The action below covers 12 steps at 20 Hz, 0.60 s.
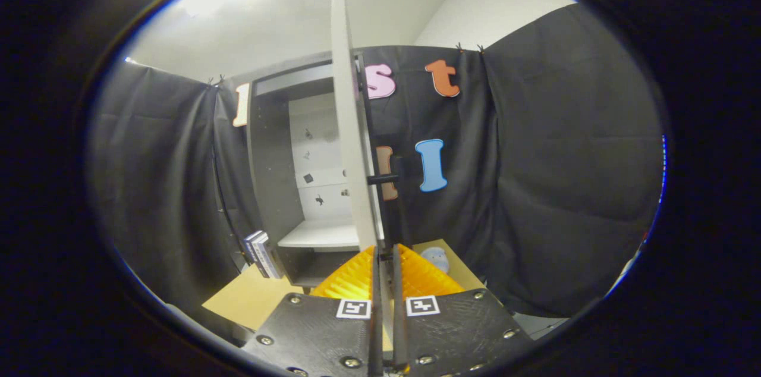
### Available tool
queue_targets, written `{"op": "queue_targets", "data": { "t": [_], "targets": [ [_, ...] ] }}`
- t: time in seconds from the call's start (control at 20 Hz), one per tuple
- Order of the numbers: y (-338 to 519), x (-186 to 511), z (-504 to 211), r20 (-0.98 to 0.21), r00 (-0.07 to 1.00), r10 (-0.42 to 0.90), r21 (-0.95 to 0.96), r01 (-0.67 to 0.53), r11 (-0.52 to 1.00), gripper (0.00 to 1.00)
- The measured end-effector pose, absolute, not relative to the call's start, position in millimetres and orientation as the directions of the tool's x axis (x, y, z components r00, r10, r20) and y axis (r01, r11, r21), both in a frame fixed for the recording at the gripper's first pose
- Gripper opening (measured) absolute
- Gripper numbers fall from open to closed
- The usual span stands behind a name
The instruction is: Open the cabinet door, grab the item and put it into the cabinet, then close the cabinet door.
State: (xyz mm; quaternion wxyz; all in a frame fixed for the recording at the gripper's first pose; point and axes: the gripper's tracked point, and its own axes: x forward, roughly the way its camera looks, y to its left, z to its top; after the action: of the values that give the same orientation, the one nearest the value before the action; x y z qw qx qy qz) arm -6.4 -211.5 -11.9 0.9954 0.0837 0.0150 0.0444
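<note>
Gripper (385, 258) fingers closed tight on the bottom edge of the cabinet door (351, 127), one on each face. Door is swung wide, seen edge-on, its dark handle (389, 178) sticking out on the right face. Cabinet (267, 187) is open beyond, white shelf (318, 235) inside. Pale blue plush item (435, 258) sits on the tabletop (250, 299) just right of the fingers. Books (261, 255) lean at the cabinet's left.
</note>
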Motion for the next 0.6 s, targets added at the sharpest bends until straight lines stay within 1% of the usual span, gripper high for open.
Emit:
{"op": "queue_targets", "data": {
  "t": [0.15,0.45,0.5,0.6],
  "targets": [
    [-177.0,-13.4,-7.2,-0.002,0.991,0.135,0.216,-0.131,0.968,0.08],
    [-94.4,8.9,-35.1,-0.028,0.974,0.224,0.227,-0.212,0.95,0.86],
    [-81.1,13.5,-44.0,-0.045,0.97,0.238,0.226,-0.222,0.948,0.93],
    [-63.3,20.8,-55.8,-0.07,0.963,0.259,0.219,-0.239,0.946,0.96]
  ]
}}
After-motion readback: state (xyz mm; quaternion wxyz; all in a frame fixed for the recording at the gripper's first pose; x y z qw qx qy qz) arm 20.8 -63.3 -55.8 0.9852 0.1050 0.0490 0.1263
